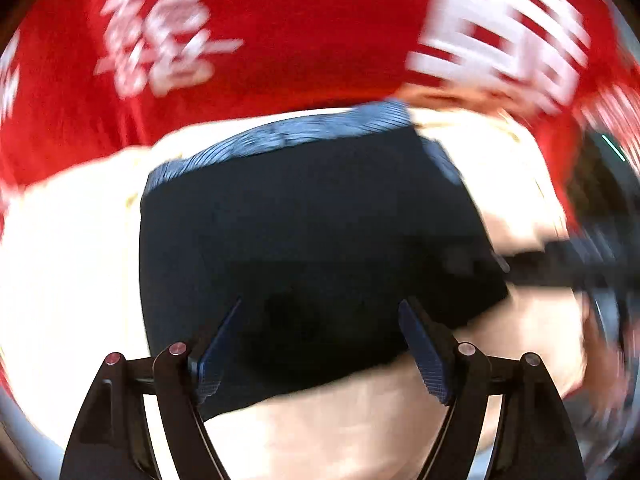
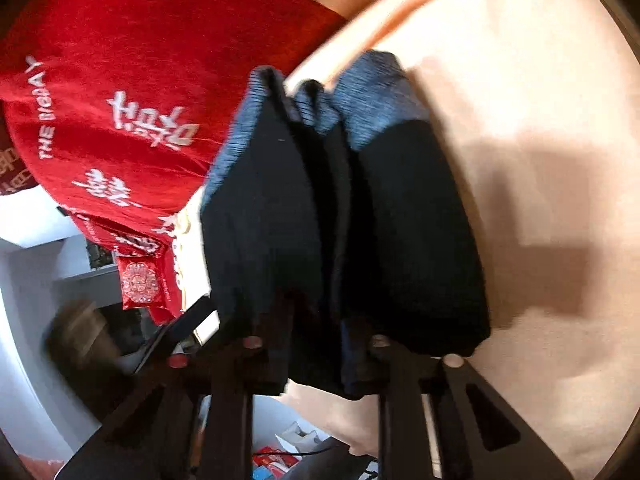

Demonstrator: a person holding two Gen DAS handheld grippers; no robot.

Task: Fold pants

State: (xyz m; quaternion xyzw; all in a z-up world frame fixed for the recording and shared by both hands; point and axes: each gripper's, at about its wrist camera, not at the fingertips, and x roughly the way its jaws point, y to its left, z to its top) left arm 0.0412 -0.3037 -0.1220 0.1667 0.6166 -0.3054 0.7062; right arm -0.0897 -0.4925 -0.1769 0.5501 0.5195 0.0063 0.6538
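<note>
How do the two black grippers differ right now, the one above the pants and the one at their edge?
The left gripper stands open over the folded dark navy pants with a blue-grey waistband, nothing between its blue pads. The right gripper is shut on the pants' folded edge, cloth bunched between its fingers. Both are black two-finger tools over the same cream bedding.

Folded dark pants, blue-grey waistband, on cream bedding

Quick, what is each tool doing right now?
Left tool: open, holding nothing, above the dark pants.
Right tool: closed on the folded pants' edge.
</note>
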